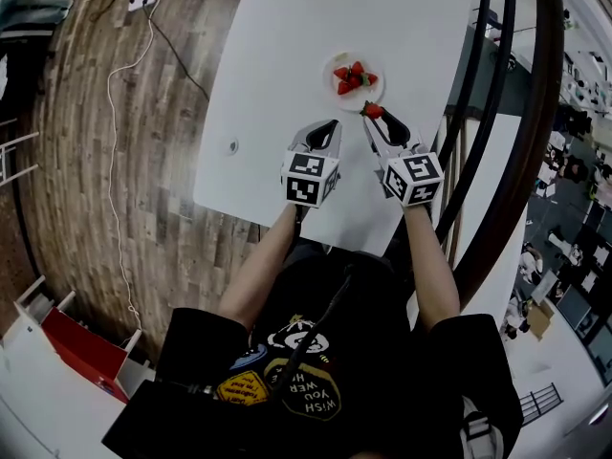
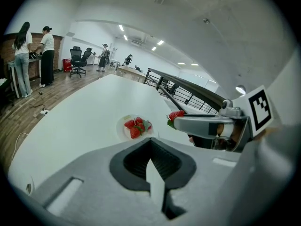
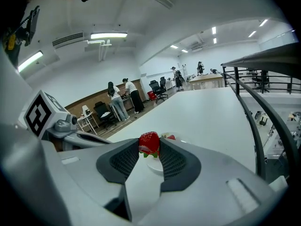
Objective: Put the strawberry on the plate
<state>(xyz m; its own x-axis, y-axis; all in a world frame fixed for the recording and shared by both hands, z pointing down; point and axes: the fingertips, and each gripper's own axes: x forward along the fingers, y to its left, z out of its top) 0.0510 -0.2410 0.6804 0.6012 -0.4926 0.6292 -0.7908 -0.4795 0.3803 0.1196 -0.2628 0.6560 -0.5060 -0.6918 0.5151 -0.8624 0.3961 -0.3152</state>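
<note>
A small white plate (image 1: 337, 63) with several red strawberries (image 1: 352, 77) lies on the white table (image 1: 287, 55). My right gripper (image 1: 373, 113) is shut on one more strawberry (image 1: 372, 111), held just short of the plate's near right rim. In the right gripper view this strawberry (image 3: 149, 142) is pinched between the pads, with the plate (image 3: 153, 166) beyond and below it. My left gripper (image 1: 329, 126) hovers beside the right one, left of it, shut and empty. The left gripper view shows the plate (image 2: 121, 126) ahead and the held strawberry (image 2: 176, 115) to its right.
The table's near edge (image 1: 287, 220) runs just under both grippers. A dark stair railing (image 1: 497, 113) curves along the table's right side. Wooden floor with a white cable (image 1: 115, 113) lies to the left. A small round fitting (image 1: 232, 145) sits in the tabletop. People stand far off.
</note>
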